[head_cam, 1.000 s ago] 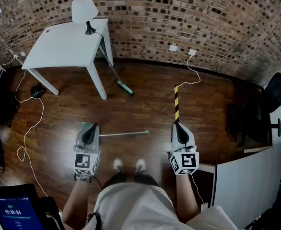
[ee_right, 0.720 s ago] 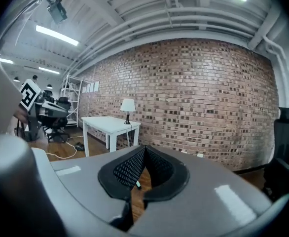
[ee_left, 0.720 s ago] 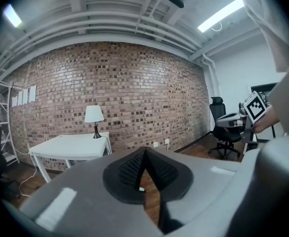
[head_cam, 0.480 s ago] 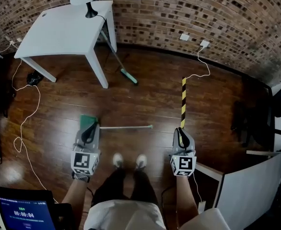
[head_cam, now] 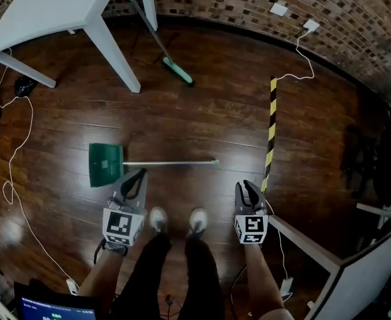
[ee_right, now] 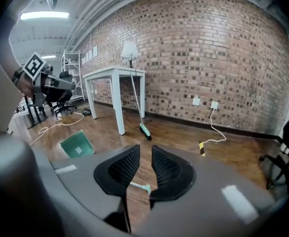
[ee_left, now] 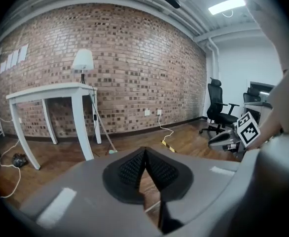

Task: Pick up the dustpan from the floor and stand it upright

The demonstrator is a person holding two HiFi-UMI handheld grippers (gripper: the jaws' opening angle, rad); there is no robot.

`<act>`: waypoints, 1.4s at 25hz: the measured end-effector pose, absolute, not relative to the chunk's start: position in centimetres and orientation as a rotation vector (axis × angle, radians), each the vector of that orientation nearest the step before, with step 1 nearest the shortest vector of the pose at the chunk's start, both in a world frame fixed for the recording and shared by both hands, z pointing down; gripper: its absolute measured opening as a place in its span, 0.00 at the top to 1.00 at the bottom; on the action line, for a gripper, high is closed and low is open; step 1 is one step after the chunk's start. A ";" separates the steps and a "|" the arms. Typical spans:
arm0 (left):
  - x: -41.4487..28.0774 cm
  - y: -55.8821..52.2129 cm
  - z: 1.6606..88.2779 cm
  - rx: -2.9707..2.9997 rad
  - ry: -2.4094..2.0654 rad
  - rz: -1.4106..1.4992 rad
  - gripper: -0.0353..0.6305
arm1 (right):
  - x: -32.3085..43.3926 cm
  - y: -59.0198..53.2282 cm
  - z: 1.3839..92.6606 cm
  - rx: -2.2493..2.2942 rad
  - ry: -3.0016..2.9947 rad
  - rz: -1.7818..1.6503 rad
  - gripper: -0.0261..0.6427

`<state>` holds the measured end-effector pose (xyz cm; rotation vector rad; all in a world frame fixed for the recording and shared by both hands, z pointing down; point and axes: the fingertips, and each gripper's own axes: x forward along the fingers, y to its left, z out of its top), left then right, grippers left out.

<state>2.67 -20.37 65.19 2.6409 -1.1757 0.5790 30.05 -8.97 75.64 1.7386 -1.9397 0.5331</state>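
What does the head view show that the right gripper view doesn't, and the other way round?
Only the head view: the person's shoes and a lit screen. Only the right gripper view: the lamp and the ceiling light. Both: the green dustpan lying flat, the white table, the broom and the striped floor tape.

Bare floor (head_cam: 195, 125) around dustpan (head_cam: 106, 165), table (head_cam: 49, 5) beyond.

Dustpan (head_cam: 106, 165) on floor (head_cam: 202, 119) ahead of left gripper (head_cam: 137, 174); table (head_cam: 49, 5) beyond.
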 end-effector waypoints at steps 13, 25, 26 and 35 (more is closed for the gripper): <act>3.8 -22.0 88.4 2.577 -1.046 0.684 0.94 | 27.3 -9.5 103.4 1.460 -1.875 0.685 0.69; 4.4 -23.2 103.4 2.563 -1.006 0.709 0.94 | 31.5 -12.4 121.6 1.480 -1.743 0.648 0.65; 4.5 -23.1 104.1 2.555 -1.000 0.713 0.94 | 31.5 -12.9 122.2 1.490 -1.748 0.639 0.64; 4.7 -23.1 105.6 2.532 -0.967 0.742 0.94 | 31.7 -14.5 123.8 1.575 -1.688 0.594 0.83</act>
